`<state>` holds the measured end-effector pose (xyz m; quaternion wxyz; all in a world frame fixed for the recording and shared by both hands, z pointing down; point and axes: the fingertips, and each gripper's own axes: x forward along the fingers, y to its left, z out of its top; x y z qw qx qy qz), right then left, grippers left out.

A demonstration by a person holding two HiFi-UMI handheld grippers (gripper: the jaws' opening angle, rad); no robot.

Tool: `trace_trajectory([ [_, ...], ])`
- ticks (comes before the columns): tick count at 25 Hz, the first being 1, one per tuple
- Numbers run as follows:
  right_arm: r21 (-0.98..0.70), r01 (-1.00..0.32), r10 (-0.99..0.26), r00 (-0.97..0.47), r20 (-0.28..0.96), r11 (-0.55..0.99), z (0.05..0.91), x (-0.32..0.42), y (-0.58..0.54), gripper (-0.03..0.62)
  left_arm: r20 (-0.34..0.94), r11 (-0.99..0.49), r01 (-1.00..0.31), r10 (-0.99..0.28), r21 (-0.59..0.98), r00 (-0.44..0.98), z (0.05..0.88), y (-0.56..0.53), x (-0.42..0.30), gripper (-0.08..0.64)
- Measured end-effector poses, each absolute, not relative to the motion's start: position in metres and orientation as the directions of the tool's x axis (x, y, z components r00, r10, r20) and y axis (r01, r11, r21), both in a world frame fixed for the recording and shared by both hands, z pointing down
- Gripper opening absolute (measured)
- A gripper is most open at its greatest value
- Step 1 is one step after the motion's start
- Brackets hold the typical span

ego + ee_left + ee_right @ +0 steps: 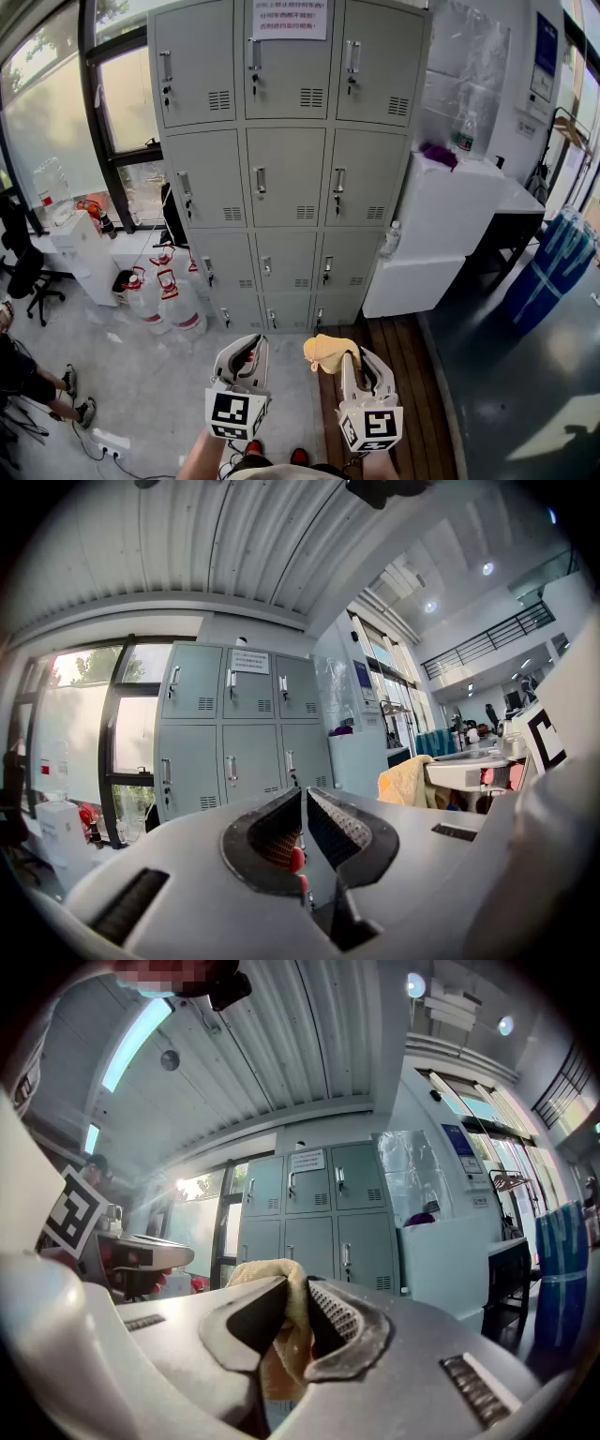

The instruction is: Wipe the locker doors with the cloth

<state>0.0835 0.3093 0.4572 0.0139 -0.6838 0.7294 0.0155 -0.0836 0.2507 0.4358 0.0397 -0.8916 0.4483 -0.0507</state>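
Right tool (pixel 356 359) clamps the cloth (pixel 328 351) — left tool (pixel 247 346) pinched together, empty; lockers (pixel 286 159) cut off above.

Grey floor (pixel 122 375) carries locker bank (pixel 286 178) at far centre; water jugs (pixel 164 302) left of it, white cabinet (pixel 427 234) right; blue container (pixel 548 272), possibly a barrel, far right.

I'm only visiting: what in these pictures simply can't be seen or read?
Notice on the lockers: print too small, top cut off by the head view's edge.
Cloth: its middle is pinched out of sight between the right gripper's jaws, right gripper view.
The lockers' top edge: cropped by the head view's upper edge.
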Motion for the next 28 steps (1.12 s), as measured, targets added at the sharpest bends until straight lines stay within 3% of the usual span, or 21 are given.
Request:
trace_trajectory([
  [17, -0.001, -0.99, -0.988, -0.143, -0.053, 0.144, 0.454, 0.082, 0.289, 0.072, 0.064, -0.552, -0.826, -0.834, -0.115, 0.548, 0.44, 0.24, -0.086, 0.04],
  [28, -0.005, -0.98, -0.978, -0.199, -0.064, 0.2, 0.46, 0.068, 0.2, 0.072, 0.071, -0.518, -0.848, -0.855, -0.116, 0.513, 0.445, 0.159, -0.098, 0.04],
])
